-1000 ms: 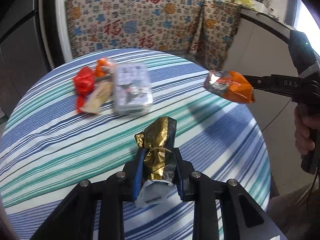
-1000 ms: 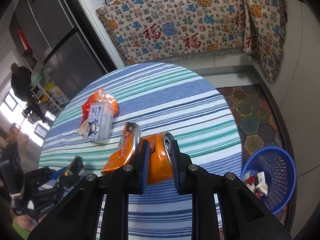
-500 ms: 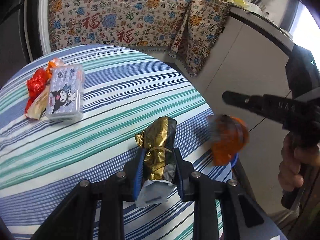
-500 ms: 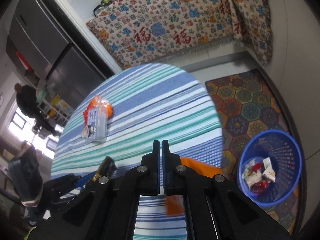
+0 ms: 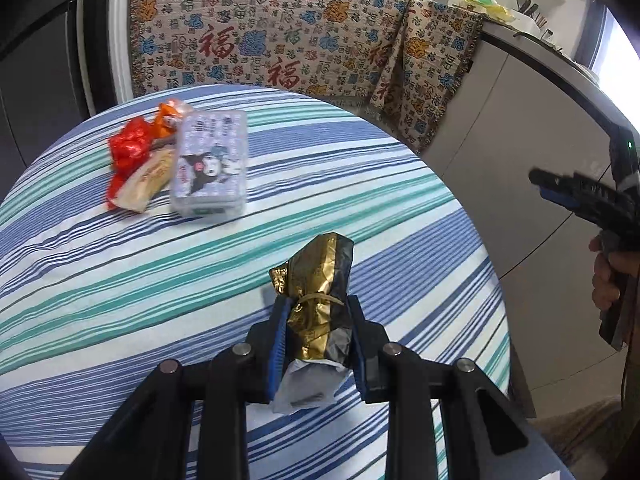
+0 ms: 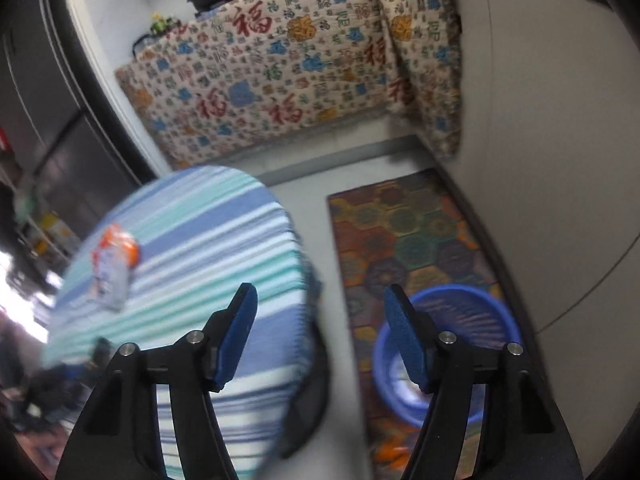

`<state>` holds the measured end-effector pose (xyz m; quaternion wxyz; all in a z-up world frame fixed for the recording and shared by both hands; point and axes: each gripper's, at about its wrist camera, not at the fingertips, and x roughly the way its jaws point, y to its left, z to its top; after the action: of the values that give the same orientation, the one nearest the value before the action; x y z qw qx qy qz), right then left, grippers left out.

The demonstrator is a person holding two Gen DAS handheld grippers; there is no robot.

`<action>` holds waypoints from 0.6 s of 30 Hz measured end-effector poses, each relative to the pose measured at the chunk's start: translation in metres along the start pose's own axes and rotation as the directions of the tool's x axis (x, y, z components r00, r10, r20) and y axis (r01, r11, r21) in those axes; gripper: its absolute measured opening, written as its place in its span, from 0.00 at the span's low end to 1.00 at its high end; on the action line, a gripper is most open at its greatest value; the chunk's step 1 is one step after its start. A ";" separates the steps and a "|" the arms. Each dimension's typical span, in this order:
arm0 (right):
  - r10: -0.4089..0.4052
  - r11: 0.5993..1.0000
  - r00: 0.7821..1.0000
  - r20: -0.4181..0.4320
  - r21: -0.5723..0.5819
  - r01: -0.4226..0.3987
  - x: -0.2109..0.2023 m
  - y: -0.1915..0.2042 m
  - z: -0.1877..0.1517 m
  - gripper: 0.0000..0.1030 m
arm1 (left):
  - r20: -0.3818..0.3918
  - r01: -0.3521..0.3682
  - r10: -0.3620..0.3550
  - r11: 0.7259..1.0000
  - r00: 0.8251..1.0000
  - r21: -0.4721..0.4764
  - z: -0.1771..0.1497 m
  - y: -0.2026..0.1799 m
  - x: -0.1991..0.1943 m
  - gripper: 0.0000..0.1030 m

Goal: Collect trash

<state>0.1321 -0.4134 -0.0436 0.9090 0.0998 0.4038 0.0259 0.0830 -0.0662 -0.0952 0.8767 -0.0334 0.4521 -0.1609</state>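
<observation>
The gold-and-black wrapper (image 5: 318, 280) is seen as crinkled, glossy foil with matt white paper beneath. The bench (image 5: 120, 280) is covered in soft striped cloth. The tissue pack (image 5: 210, 166) is wrapped in smooth shiny plastic. The blue basket (image 6: 472, 320) appears as ribbed plastic.

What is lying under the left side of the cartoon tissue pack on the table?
Beside the tissue pack lie a red wrapper, an orange wrapper and a beige packet. Whether they reach under it is hidden.
</observation>
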 end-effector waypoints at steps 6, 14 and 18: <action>-0.011 0.986 0.994 -0.108 -0.164 -0.007 0.056 0.113 -0.041 0.97 | -0.007 -0.106 0.105 0.994 0.994 -0.031 -0.003 0.046 -0.001 0.27; -0.160 0.984 0.982 -0.103 -0.093 0.151 0.146 0.183 -0.026 1.00 | 0.013 -0.177 0.179 0.982 0.984 -0.071 0.004 0.092 0.001 0.27; -0.175 0.982 0.979 -0.103 -0.089 0.166 0.148 0.185 -0.026 1.00 | 0.016 -0.184 0.185 0.980 0.983 -0.071 0.009 0.104 0.003 0.27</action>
<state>0.2182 -0.2094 -0.1314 0.8874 0.0270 0.4592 -0.0306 0.1184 0.0306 -0.1134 0.8912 -0.0233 0.4487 -0.0630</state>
